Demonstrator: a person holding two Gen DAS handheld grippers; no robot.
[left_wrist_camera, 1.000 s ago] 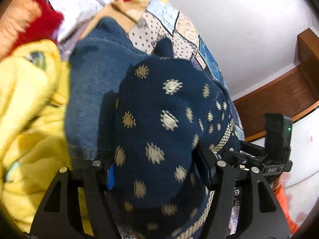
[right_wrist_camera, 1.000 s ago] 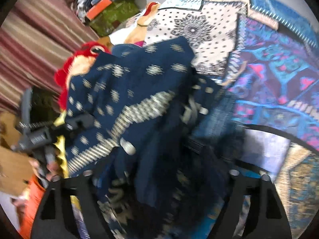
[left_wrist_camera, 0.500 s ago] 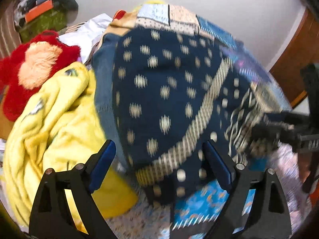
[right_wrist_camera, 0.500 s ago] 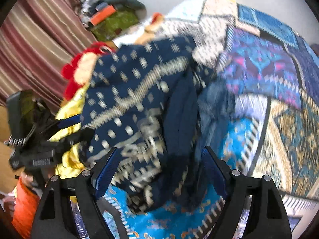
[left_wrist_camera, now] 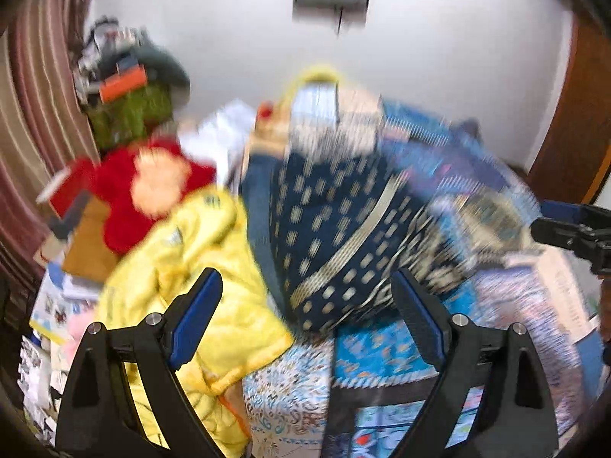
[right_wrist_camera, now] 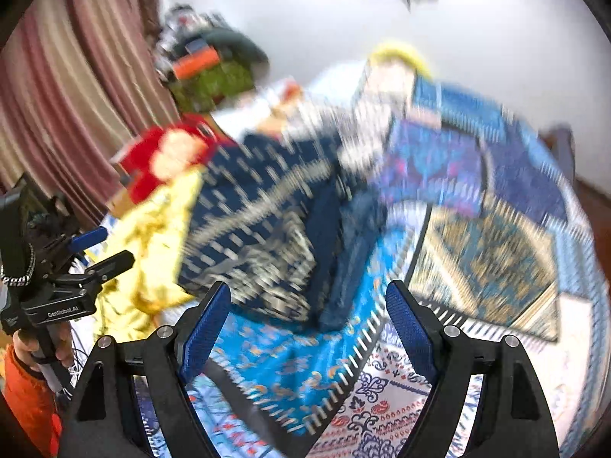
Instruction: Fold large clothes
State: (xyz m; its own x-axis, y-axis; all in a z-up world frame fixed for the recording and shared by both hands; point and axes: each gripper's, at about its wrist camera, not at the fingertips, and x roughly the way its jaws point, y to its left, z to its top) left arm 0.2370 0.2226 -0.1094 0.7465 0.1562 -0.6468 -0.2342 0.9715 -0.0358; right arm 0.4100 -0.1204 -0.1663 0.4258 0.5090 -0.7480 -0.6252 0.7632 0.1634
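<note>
A folded navy garment with pale dots and a striped band (left_wrist_camera: pixel 336 236) lies on a pile at the bed's left side, on top of a blue denim piece (left_wrist_camera: pixel 256 206). It also shows in the right wrist view (right_wrist_camera: pixel 259 221). My left gripper (left_wrist_camera: pixel 305 305) is open and empty, held back from the garment. My right gripper (right_wrist_camera: pixel 305 313) is open and empty, above the bedspread in front of the garment. Both views are blurred by motion.
A yellow jacket (left_wrist_camera: pixel 191 267) lies left of the garment, with a red plush toy (left_wrist_camera: pixel 152 187) behind it. The patchwork bedspread (right_wrist_camera: pixel 477 248) covers the bed to the right. Striped curtains (right_wrist_camera: pixel 68 95) and stacked clutter (left_wrist_camera: pixel 130 87) stand at the left.
Both grippers let go of the navy garment, which now rests on the pile. Both have opened and pulled back and up from it.
</note>
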